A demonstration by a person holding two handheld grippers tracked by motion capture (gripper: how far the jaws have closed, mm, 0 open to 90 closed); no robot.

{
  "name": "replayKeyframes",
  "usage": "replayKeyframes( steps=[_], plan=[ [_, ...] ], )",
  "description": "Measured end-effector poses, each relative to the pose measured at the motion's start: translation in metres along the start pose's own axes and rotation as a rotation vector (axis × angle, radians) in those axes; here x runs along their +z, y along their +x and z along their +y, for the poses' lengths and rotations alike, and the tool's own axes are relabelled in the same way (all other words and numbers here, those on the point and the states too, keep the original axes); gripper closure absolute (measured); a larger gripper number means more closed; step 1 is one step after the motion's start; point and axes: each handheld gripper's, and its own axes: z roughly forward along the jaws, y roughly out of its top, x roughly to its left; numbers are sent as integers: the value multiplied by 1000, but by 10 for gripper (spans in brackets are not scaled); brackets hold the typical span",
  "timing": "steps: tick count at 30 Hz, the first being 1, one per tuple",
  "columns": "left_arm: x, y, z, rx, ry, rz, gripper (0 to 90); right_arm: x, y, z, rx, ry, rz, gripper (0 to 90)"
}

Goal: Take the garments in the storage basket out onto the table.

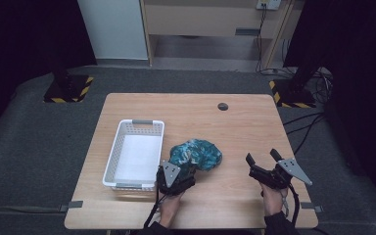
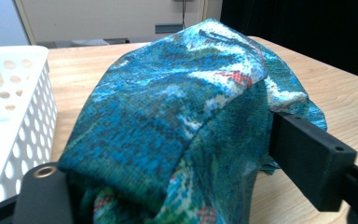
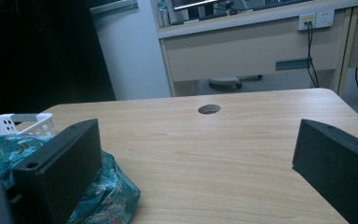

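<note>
A crumpled blue-green patterned cloth (image 1: 198,152) lies on the wooden table, just right of a white perforated basket (image 1: 120,147). My left gripper (image 1: 182,167) is open at the cloth's near-left edge. In the left gripper view the cloth (image 2: 177,107) bulges up between the two spread jaws, with the basket wall (image 2: 23,93) at the left. My right gripper (image 1: 262,155) is open over bare table to the right of the cloth, with nothing between its jaws. The right gripper view looks between its jaws (image 3: 198,135), with the cloth (image 3: 107,196) and the basket (image 3: 9,123) at the lower left.
A dark round grommet (image 1: 223,106) sits in the table near its far edge. The basket holds nothing I can see. Bare tabletop (image 1: 245,132) stretches beyond and between the grippers. Yellow-and-black stand bases (image 1: 68,89) rest on the floor beyond the table.
</note>
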Motion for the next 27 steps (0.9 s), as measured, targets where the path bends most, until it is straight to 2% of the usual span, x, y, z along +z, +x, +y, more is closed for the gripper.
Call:
replayKeyframes(
  steps=[9, 27],
  plan=[
    [-6, -1, 2, 15, -28, -1, 87, 0, 1, -1, 1, 2, 0, 15],
    [-17, 1, 4, -11, -38, -56, 85, 1, 1, -1, 1, 4, 0, 15]
  ],
)
